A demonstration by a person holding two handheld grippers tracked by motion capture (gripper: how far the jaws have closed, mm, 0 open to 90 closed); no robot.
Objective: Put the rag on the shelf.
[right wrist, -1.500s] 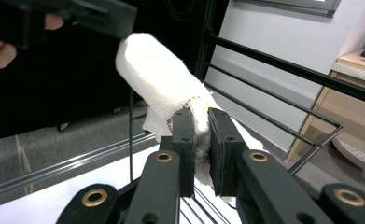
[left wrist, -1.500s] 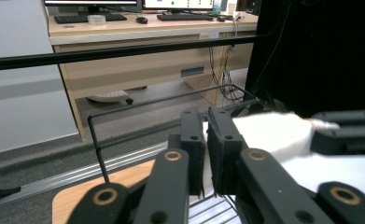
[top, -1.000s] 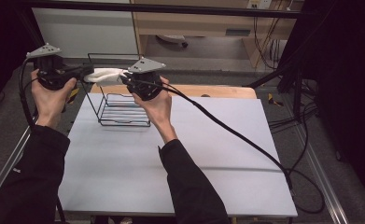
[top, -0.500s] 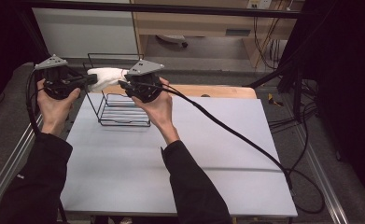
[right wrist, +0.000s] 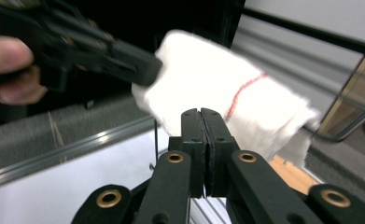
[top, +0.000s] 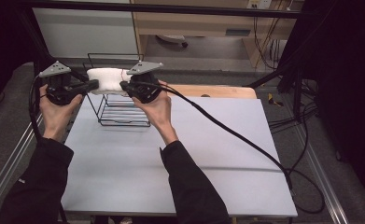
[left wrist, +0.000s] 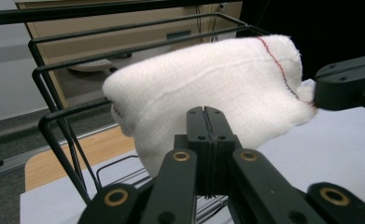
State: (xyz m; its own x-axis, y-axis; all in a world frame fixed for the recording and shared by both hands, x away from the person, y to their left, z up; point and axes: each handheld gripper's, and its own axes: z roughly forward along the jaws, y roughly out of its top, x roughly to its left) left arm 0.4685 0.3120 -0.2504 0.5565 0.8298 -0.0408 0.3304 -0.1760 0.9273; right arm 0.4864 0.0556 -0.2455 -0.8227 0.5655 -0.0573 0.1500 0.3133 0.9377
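A: From the high view, where is the towel (top: 106, 80)?

B: It hangs between the two grippers, over the top of the wire rack (top: 119, 109) at the far left of the table (top: 208, 154). The left gripper (top: 94, 85) meets its left end, the right gripper (top: 123, 86) its right end.

A: Does that view show the jaws?

B: Poorly; they are small and dark there. The gripper views do better. In the left gripper view, the left gripper's (left wrist: 208, 122) jaws are pressed together, with the towel (left wrist: 208, 88) right at their tips. They seem to pinch a fold of it, though the pinch itself is hidden behind the jaws.

A: And the right?

B: In the right gripper view, the right gripper's (right wrist: 201, 122) jaws have just been closing and are now pressed together against the towel's (right wrist: 217, 98) lower edge, apparently on the cloth. That view also shows the left gripper (right wrist: 145, 70) clamped on the towel's far corner.

A: Anything else the close views add?

B: The left gripper view shows a red and a dark stitched line near the towel's right end, and rack (left wrist: 54, 88) bars just behind the cloth. The high view alone shows the towel's place on the table.
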